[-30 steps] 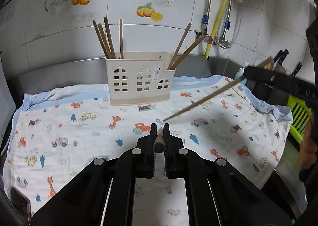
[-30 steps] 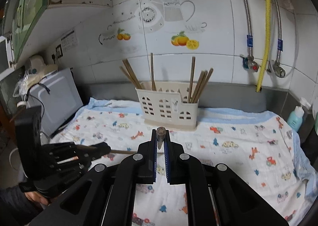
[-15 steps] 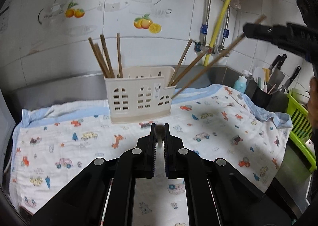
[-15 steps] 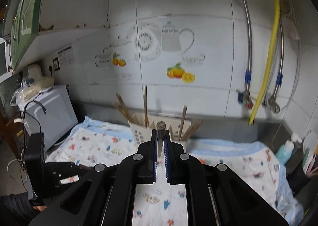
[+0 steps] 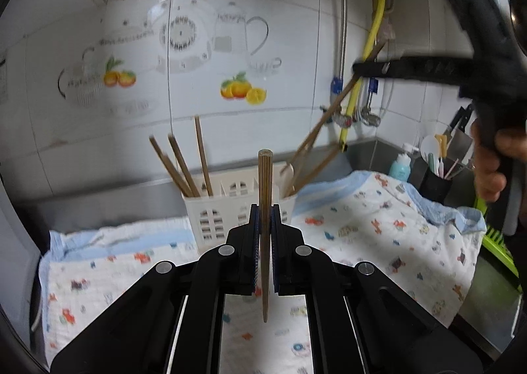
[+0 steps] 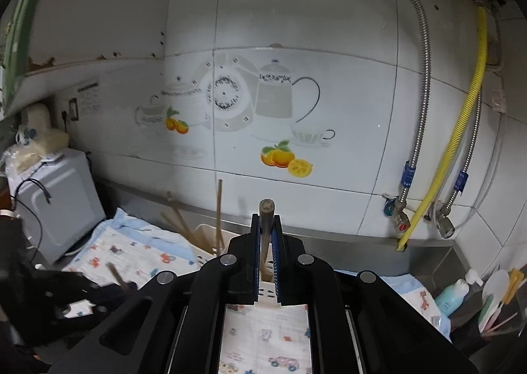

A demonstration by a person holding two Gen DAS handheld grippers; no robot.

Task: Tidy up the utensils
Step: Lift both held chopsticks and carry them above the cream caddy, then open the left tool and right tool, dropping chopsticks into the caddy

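Note:
A cream slotted utensil holder (image 5: pixel 227 209) stands on a cartoon-print cloth (image 5: pixel 378 226) by the tiled wall, with several brown chopsticks leaning in it. My left gripper (image 5: pixel 265 212) is shut on a chopstick (image 5: pixel 265 176) that stands upright between its pads. At the upper right of the left wrist view, my right gripper (image 5: pixel 359 68) is shut on another chopstick (image 5: pixel 326 117). It slants down, its lower tip near the holder's right end. The right wrist view shows that gripper (image 6: pixel 266 221) clamping the stick's end (image 6: pixel 266 207) above the holder (image 6: pixel 206 232). The left gripper (image 6: pixel 126 284) is dark at the lower left.
A grey appliance (image 6: pixel 59 206) stands at the cloth's left end. A yellow hose (image 6: pixel 461 130), metal hoses and valves hang on the wall to the right. A blue bottle (image 5: pixel 400 166), a black cup of utensils (image 5: pixel 434 183), knives and a green rack (image 5: pixel 497 239) crowd the right side.
Both grippers have risen, so more of the wall shows. The right gripper's chopstick has lifted off the cloth and swung up above the holder's right end. The left gripper's chopstick now shows upright.

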